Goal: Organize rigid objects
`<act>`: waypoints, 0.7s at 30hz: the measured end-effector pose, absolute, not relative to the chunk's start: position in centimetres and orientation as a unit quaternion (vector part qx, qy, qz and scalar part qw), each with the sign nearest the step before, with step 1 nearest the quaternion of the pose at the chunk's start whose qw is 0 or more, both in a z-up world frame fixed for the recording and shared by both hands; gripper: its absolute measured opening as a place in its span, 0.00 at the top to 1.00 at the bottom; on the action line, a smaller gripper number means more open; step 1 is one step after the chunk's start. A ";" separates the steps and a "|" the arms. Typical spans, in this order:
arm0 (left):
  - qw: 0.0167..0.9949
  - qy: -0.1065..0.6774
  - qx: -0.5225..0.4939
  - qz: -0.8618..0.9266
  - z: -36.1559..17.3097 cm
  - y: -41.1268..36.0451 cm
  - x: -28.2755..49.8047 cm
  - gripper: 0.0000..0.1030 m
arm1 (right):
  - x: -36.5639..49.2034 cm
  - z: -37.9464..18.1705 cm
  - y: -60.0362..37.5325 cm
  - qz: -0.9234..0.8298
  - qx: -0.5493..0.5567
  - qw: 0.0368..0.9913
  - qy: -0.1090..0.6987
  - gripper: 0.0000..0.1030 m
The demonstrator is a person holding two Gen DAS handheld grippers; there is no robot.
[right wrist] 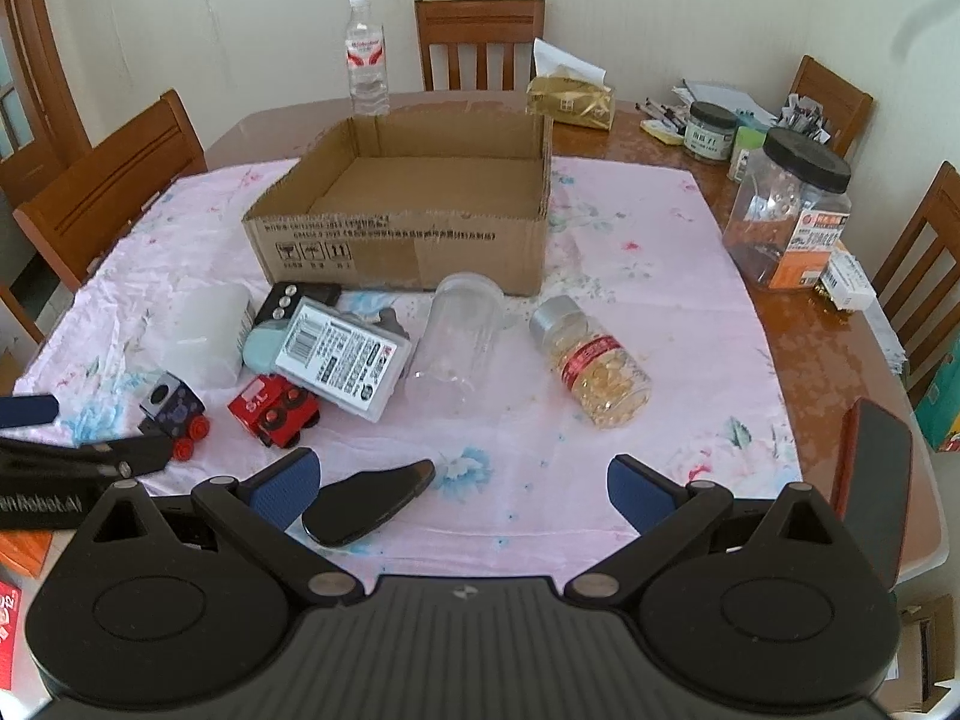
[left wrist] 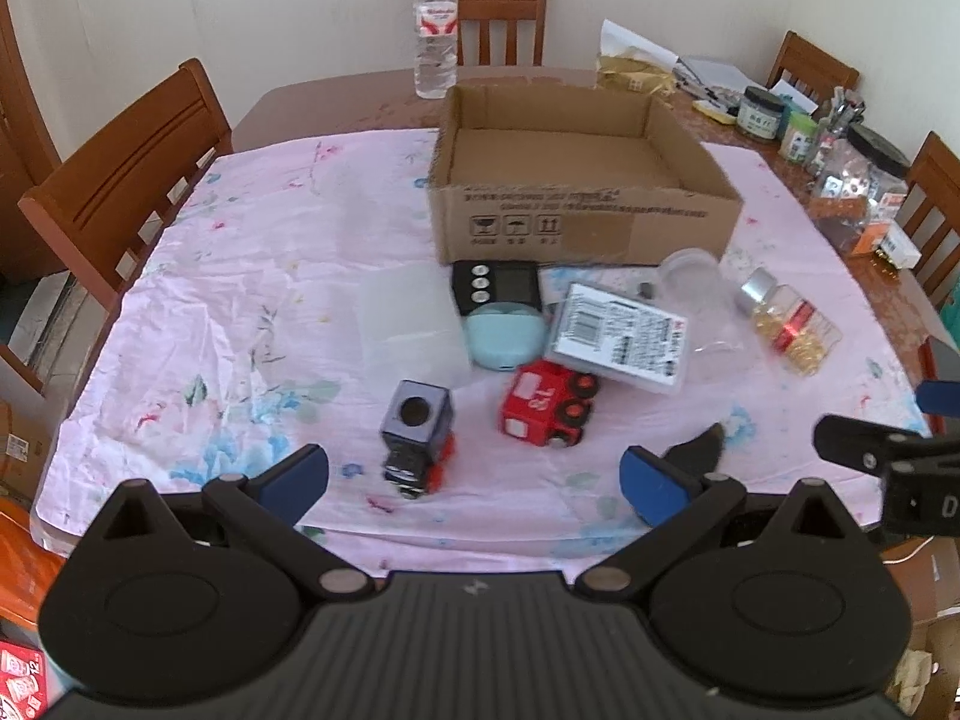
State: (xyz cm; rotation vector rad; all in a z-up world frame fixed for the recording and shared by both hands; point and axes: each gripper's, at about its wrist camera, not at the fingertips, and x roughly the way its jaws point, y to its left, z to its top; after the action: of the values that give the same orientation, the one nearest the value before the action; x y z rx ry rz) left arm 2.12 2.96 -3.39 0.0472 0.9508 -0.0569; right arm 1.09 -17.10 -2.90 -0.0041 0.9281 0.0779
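Cardboard box (right wrist: pixel 408 204) at upper centre of frame: nothing inside, so task looks not started. All items on surface in front of box: red toy train (left wrist: pixel 549 402), dark toy train (left wrist: pixel 417 432), pill bottle (right wrist: pixel 591 360), clear jar (right wrist: pixel 459 339), label pack (right wrist: pixel 345 357). Left gripper (left wrist: pixel 474 480) and right gripper (right wrist: pixel 462 489): jaws spread wide, nothing held.

Soft daylight is filling both views, evenly bright.
Glare is shining off the bare bench (right wrist: pixel 774 324) wood at right; fisheye bending is curving the edges, corners are vignetting dark, and shadows are staying faint.
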 end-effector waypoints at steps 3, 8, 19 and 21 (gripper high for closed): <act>0.887 0.461 0.025 -0.028 -4.0 4.0 2.7 0.01 | 1.3 -3.6 -16.6 0.038 -0.010 0.889 0.456 0.00; 0.884 0.465 0.038 -0.026 -5.2 5.2 4.1 0.00 | 1.5 -4.4 -15.6 0.040 -0.019 0.885 0.463 0.00; 0.868 0.494 0.035 -0.043 -8.4 7.2 7.5 0.00 | 3.2 -5.7 -13.6 0.025 -0.017 0.872 0.489 0.00; 0.867 0.496 0.034 -0.044 -8.8 7.7 7.9 0.00 | 3.5 -6.0 -13.3 0.023 -0.019 0.869 0.494 0.00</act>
State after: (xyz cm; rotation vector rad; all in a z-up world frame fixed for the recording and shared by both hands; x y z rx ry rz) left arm 7.91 7.67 -8.76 0.0710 1.0381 -0.0915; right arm 3.47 -13.25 -6.02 -0.0401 1.0339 0.0490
